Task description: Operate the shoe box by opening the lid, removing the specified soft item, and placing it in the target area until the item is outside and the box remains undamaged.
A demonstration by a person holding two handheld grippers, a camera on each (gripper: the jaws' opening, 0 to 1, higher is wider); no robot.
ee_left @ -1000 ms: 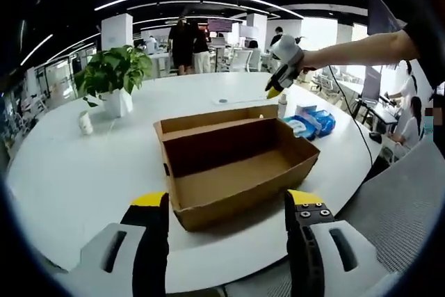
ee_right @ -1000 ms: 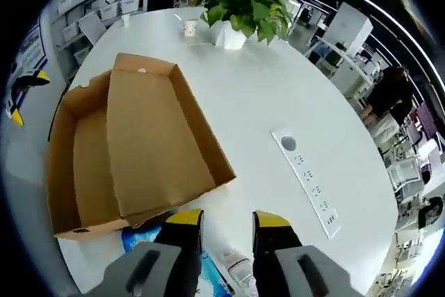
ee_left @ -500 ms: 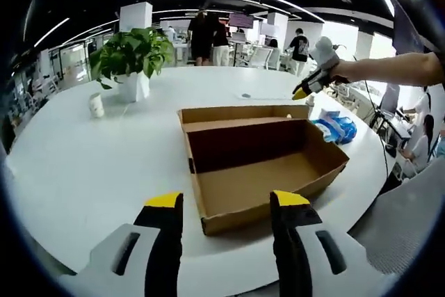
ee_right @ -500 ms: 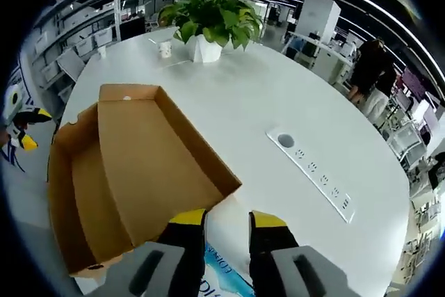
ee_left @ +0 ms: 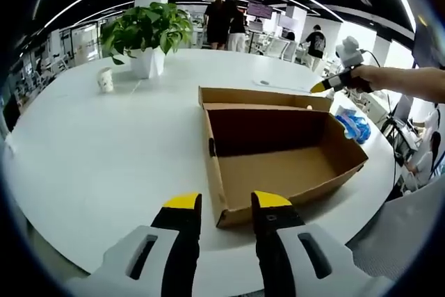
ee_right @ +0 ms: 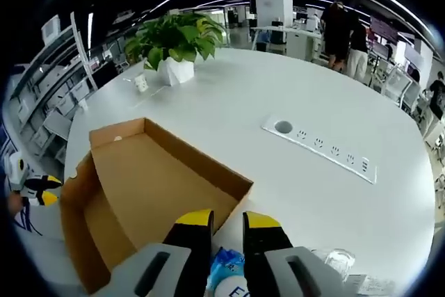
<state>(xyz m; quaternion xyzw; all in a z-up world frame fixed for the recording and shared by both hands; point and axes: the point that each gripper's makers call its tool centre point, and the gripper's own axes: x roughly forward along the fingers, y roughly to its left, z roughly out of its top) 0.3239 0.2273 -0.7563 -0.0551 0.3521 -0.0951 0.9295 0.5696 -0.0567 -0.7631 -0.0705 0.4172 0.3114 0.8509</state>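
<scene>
The cardboard shoe box [ee_left: 278,168] lies open on the white table, its lid [ee_left: 264,97] folded back on the far side and its inside bare. My left gripper [ee_left: 227,203] hovers just short of the box's near corner, jaws narrowed but apart, nothing between them. A person's hand holds my right gripper [ee_left: 325,87] shut in the air past the box's far right corner. The soft blue packet [ee_left: 356,126] lies on the table outside the box. In the right gripper view the box [ee_right: 153,179] is ahead left, the blue packet [ee_right: 226,276] under my right gripper [ee_right: 228,219].
A potted plant [ee_left: 146,33] and a paper cup [ee_left: 105,79] stand at the table's far left. A power strip [ee_right: 320,145] is set into the tabletop. A clear bottle top [ee_right: 334,262] stands near the packet. People stand in the background.
My left gripper's jaws have drawn much closer together and it has shifted left of the box. The right gripper has tilted up and its jaws have narrowed slightly.
</scene>
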